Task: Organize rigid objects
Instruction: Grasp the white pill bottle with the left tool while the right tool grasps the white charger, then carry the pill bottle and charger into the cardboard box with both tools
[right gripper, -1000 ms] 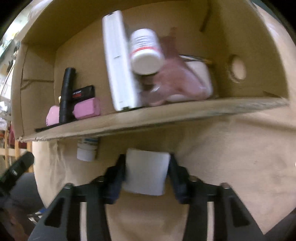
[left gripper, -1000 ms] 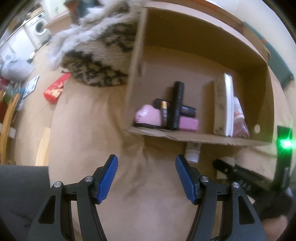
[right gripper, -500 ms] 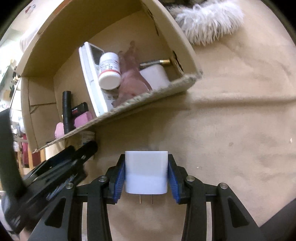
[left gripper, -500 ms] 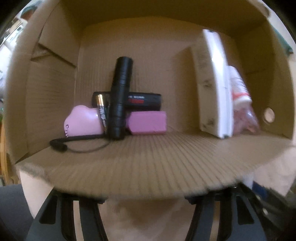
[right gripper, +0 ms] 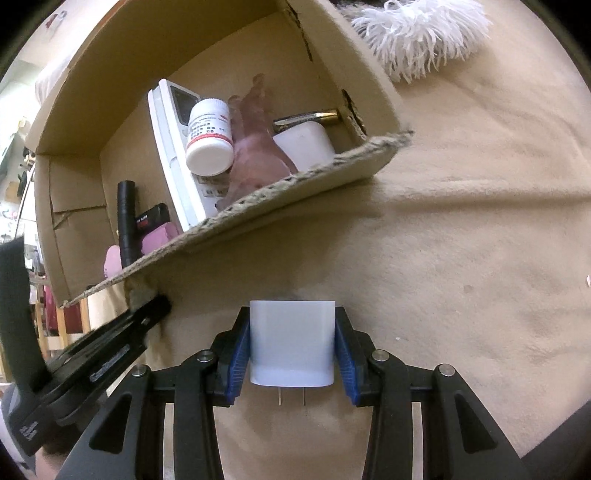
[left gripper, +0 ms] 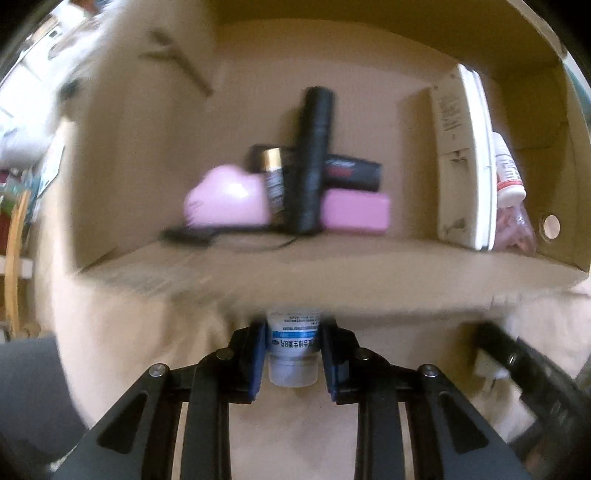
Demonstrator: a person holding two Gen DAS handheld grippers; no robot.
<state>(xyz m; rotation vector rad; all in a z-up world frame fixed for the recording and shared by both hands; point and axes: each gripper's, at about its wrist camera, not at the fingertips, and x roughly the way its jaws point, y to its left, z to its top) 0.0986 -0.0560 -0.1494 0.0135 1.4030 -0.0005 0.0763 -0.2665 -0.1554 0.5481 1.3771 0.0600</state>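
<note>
My left gripper [left gripper: 293, 347] is shut on a small white pill bottle [left gripper: 293, 350] with a blue label, just below the front flap of the cardboard box [left gripper: 332, 273]. My right gripper [right gripper: 292, 343] is shut on a white plug adapter [right gripper: 292, 343], prongs toward the camera, over the beige cloth in front of the box [right gripper: 303, 177]. Inside the box lie a black flashlight [left gripper: 312, 158], pink items [left gripper: 354, 214], a battery [left gripper: 273, 177], a white remote [left gripper: 465, 158] and a white bottle [right gripper: 209, 137].
The left gripper's black body [right gripper: 92, 362] shows at the left of the right wrist view. A white furry throw [right gripper: 421, 33] lies behind the box. Beige cloth [right gripper: 461, 240] covers the surface. Room furniture [left gripper: 18, 229] stands at far left.
My left gripper came in under the box flap and closed on the white pill bottle that lay there. My right gripper drew back from the box, still holding the adapter.
</note>
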